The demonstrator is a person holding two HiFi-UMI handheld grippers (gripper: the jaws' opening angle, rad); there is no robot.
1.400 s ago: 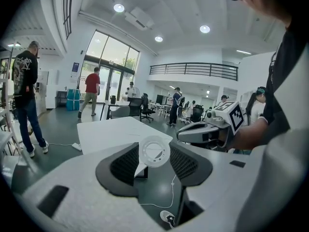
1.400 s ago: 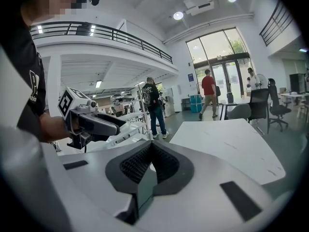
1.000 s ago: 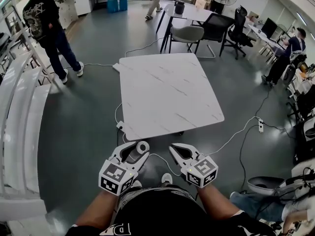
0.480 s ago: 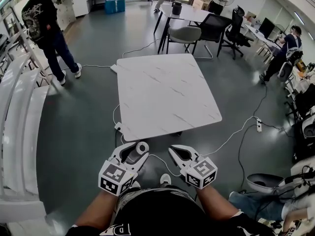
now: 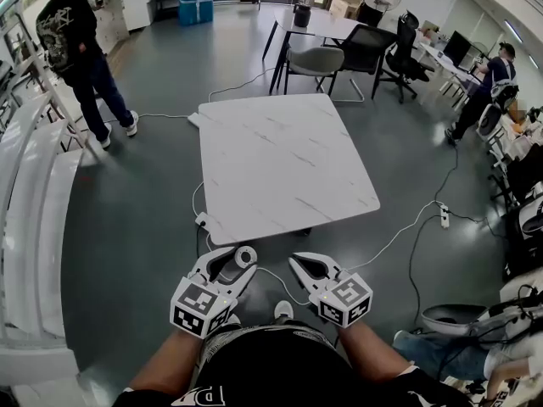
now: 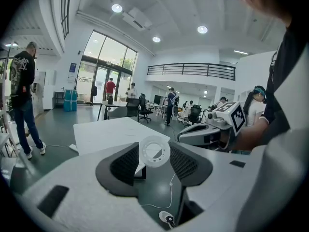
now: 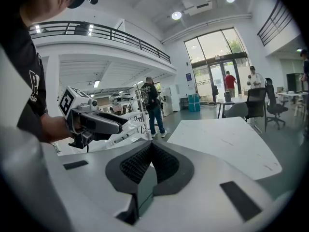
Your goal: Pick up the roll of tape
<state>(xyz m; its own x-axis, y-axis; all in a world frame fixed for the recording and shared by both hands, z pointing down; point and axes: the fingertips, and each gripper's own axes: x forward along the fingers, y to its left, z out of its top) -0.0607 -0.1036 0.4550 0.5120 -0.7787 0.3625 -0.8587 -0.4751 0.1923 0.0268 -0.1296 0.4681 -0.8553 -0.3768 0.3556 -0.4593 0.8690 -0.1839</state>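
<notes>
Left gripper (image 5: 237, 259): lower left of centre in the head view, clenched on the roll of tape, with the pads pressing its two sides at the jaw tips.
Roll of tape (image 5: 246, 255): a small white ring, held off the floor just below the tabletop's near edge in the frame. In the left gripper view the roll of tape (image 6: 155, 151) sits mid-frame between the ribbed pads, its open hole facing the camera.
Right gripper (image 5: 297, 264): lower right of centre, clenched with nothing in it. In the right gripper view its ribbed pads (image 7: 136, 166) meet.
Spacing: the two grippers lie side by side and apart, tips pointing toward the top of the frame.
Tabletop (image 5: 280, 159): white and faintly veined, mid-frame, above both grippers in the picture.
Floor (image 5: 136, 219): grey, all round the tabletop.
Cable (image 5: 399, 234): white, running over the floor from under the tabletop toward the right edge.
Person (image 5: 75, 36): in dark clothes, standing at the upper left.
Chairs (image 5: 321, 59): upper centre, beside a second table.
</notes>
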